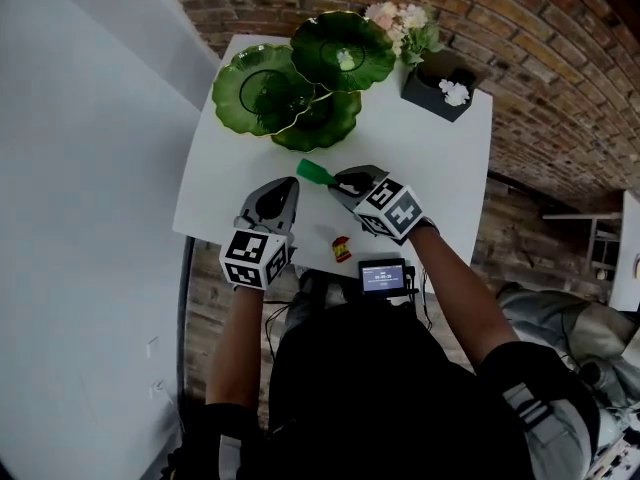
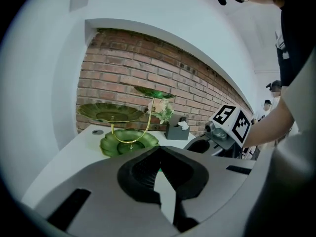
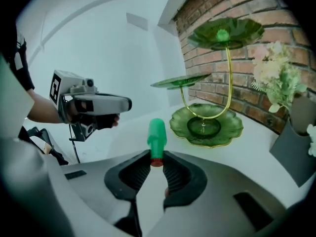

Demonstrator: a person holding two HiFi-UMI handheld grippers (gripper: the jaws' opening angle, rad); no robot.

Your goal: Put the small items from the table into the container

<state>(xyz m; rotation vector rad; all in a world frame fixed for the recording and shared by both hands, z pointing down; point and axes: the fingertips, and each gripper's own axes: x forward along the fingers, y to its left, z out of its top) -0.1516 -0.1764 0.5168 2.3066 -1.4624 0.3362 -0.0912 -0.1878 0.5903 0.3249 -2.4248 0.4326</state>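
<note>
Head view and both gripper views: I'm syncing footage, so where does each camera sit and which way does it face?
Head view: on the person's head, facing steeply down at the table; both forearms, left gripper and right gripper show.
Left gripper view: on the left gripper, facing along its shut jaws toward the green tiered stand; the right gripper shows at right.
Right gripper view: on the right gripper, facing along jaws gripping a green item; the left gripper shows at left.
Shared: all show the stand.
</note>
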